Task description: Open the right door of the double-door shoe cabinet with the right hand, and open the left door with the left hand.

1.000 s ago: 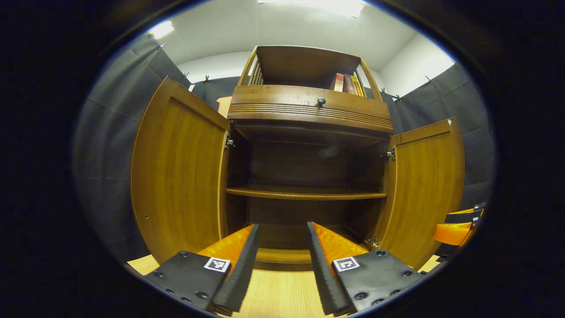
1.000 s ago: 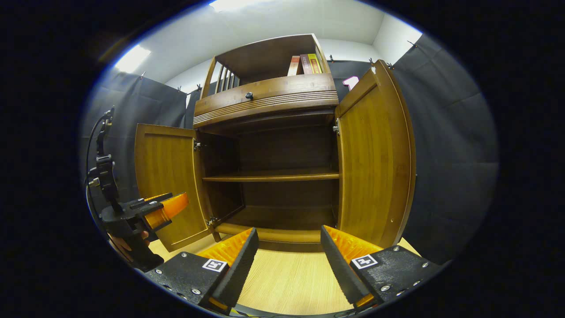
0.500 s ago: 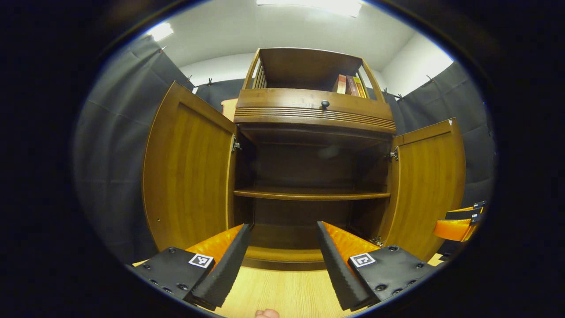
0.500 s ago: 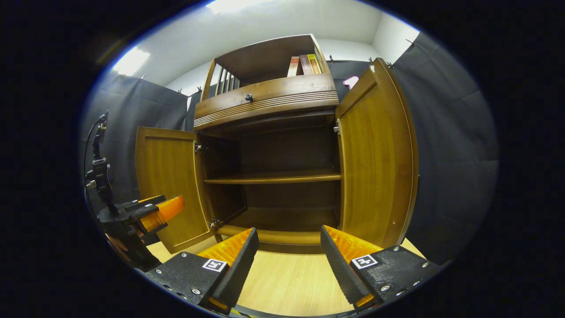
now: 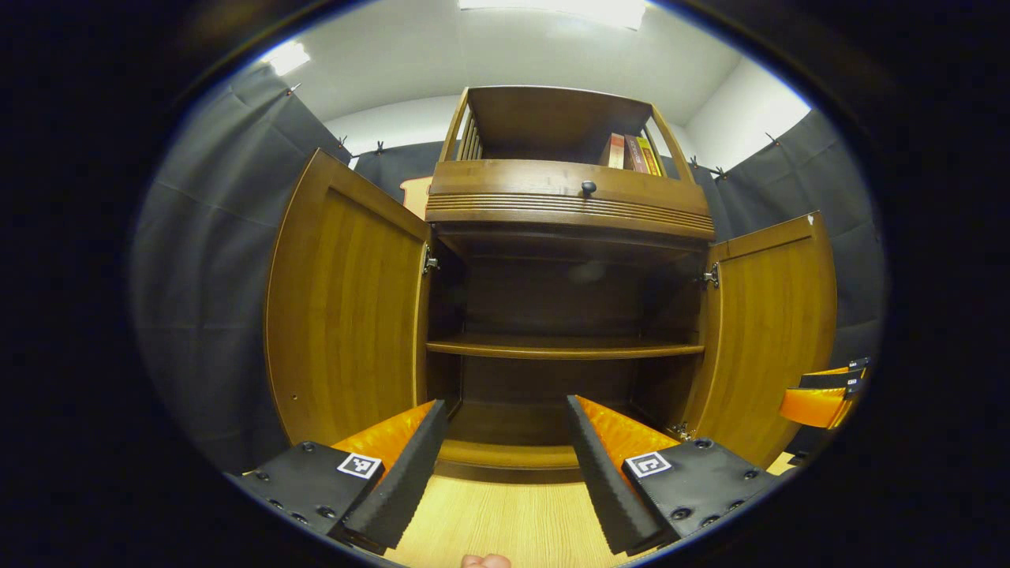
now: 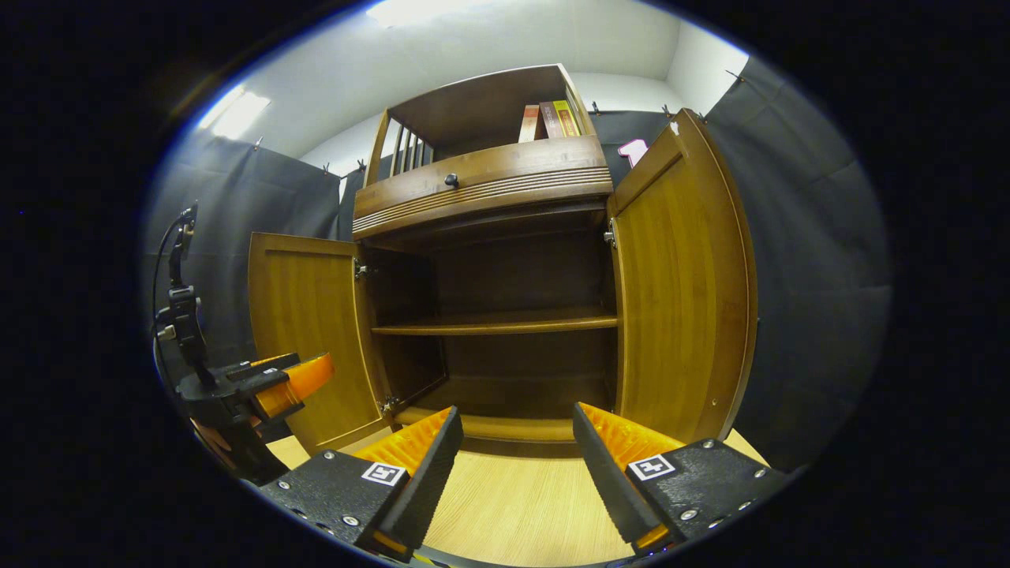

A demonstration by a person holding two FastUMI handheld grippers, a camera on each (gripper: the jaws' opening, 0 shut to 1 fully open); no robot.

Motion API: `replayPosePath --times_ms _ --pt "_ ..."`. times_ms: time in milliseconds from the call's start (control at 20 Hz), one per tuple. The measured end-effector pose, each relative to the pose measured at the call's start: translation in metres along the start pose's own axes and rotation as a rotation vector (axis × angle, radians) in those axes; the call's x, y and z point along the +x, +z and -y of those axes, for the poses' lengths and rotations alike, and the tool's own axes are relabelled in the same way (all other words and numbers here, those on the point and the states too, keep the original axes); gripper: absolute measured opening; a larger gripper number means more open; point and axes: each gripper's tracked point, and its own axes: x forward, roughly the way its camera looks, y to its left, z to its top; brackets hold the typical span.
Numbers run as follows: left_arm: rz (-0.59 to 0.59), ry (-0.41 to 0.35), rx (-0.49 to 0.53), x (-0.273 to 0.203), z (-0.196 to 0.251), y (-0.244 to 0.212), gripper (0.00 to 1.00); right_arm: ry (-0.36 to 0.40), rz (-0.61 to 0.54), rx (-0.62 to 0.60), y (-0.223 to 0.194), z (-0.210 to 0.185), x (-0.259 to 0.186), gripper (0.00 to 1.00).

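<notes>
Both doors (image 5: 347, 308) wide; left gripper (image 6: 268, 386) beside right gripper view's left door (image 6: 308, 331)

The left tool (image 5: 499, 465) and the right tool (image 6: 513, 473) both hang with fingers spread apart, gripping nothing.

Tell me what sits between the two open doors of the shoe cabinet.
Between the left door and right door, the left gripper view shows the cabinet's dark interior with one bare shelf across it.
</notes>
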Motion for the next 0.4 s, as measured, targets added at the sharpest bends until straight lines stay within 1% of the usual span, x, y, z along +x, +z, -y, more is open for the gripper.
replayPosePath --times_ms 100,150,200,250,350,400 --pt "0.0 0.001 0.003 0.0007 -0.0011 -0.0008 0.98 0.003 -0.005 0.002 -0.002 -0.0014 0.0012 0.87" --pt "-0.002 0.0 0.005 0.0025 -0.0007 -0.0012 0.95 0.001 -0.007 0.0 -0.0032 -0.0007 0.0016 0.87" --pt "-0.004 0.0 0.007 0.0026 -0.0009 -0.0022 0.94 0.0 -0.006 -0.001 -0.003 -0.0006 0.0013 0.87" --pt "-0.004 0.0 0.007 0.0038 -0.0018 -0.0022 0.94 -0.002 -0.005 -0.001 -0.0023 0.0003 0.002 0.98" --pt "-0.003 0.001 0.008 0.0041 -0.0027 -0.0008 0.97 -0.005 -0.003 0.003 -0.0025 0.0015 0.0033 0.98" --pt "-0.003 -0.001 0.008 0.0054 -0.0018 -0.0019 0.94 -0.007 -0.004 0.005 -0.003 0.0018 0.0035 0.98"
